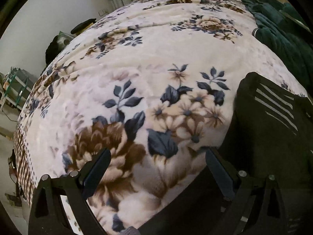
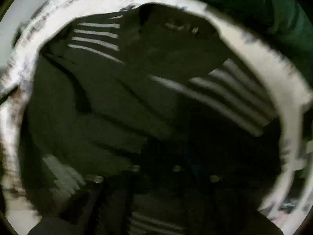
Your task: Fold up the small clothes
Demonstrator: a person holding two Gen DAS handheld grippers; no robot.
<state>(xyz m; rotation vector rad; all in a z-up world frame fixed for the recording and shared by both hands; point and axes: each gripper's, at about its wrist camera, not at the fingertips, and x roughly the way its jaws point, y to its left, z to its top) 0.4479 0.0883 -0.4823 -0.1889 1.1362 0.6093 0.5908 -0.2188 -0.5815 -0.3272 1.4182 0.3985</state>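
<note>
At the far left of the left wrist view, a green metal rack (image 1: 14, 86) stands on the floor beside the bed, below a pale wall. The bed's floral blanket (image 1: 152, 45), cream with brown blooms and blue-grey leaves, fills most of that view. The left hand-held gripper (image 1: 157, 161) hangs over it with its two dark fingers (image 1: 97, 168) spread wide apart and only blanket between them. To the right of it lies the small dark garment (image 1: 268, 129), marked with pale stripes, flat on the blanket near the bed's near edge. Beyond it, at the far right, a heap of dark green fabric (image 1: 281, 29) sits on the bed.

The right wrist view is badly blurred. It looks almost straight down onto the dark garment (image 2: 137, 90), whose pale stripes show at the upper left and at the right, with the blanket (image 2: 260, 58) ringing it. The right hand-held gripper (image 2: 156, 156) is pressed together low in the view; whether cloth is pinched between its fingers cannot be told.
</note>
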